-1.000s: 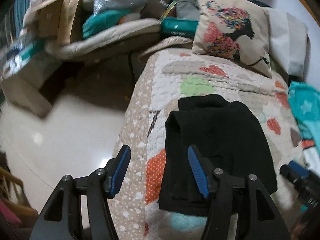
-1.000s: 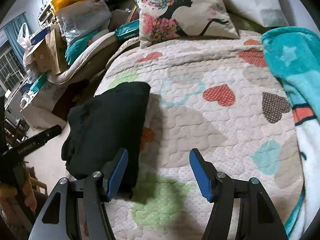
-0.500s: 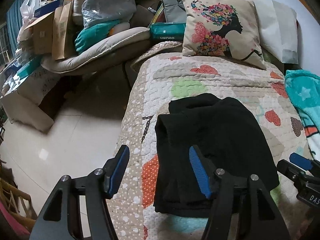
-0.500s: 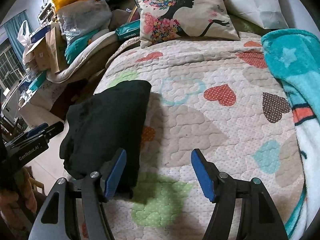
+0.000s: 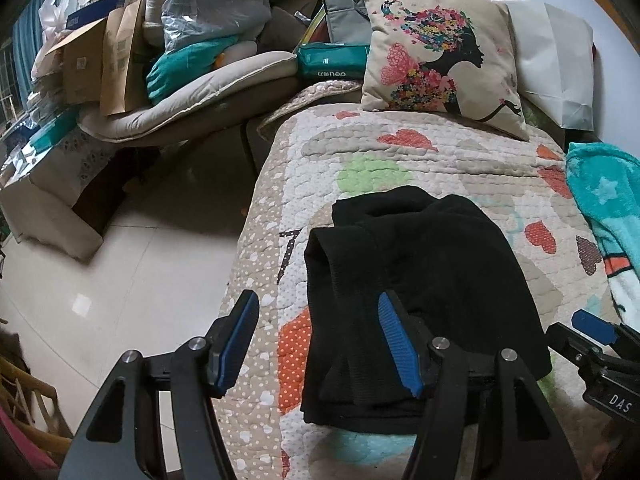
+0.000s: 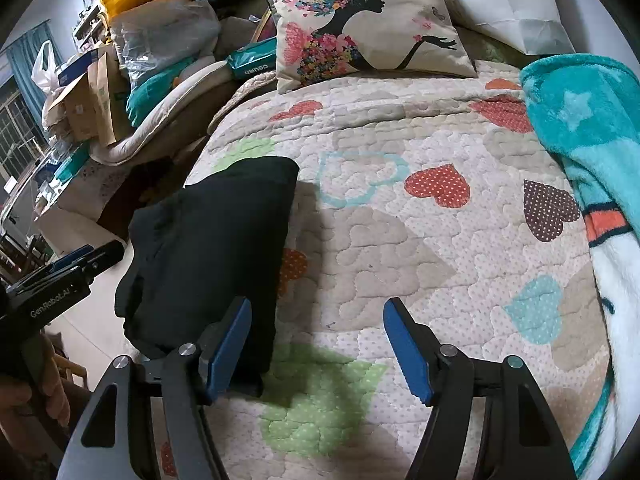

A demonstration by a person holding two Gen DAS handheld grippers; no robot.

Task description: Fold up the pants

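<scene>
**Folded black pants on quilt, both grippers released**

We find the black fabric pants (image 5: 420, 280), folded into a compact rectangular bundle, lying on the cream quilted bedspread with coloured hearts (image 6: 400, 248), close to the edge of the bed that borders the pale tiled floor (image 5: 120, 272). The upper layer sits slightly askew, leaving a strip of the lower layer exposed along the far and floor-side edges.

The left gripper (image 5: 320, 340) hovers above the near end of the bundle with its blue-padded jaws spread apart; one pad stands over the pants, the other over the quilt beside them, and nothing is clasped. The right gripper (image 6: 316, 344) is likewise parted and holds nothing: its jaws straddle bare quilt, the pad nearest the pants overlapping their edge in view. We cannot tell whether either pad touches the fabric.

A square cushion printed with a flower-haired silhouette (image 5: 440, 52) leans at the head of the bed. A teal fleece blanket with stars (image 6: 588, 120) lies along the far side, well apart from the pants.
</scene>
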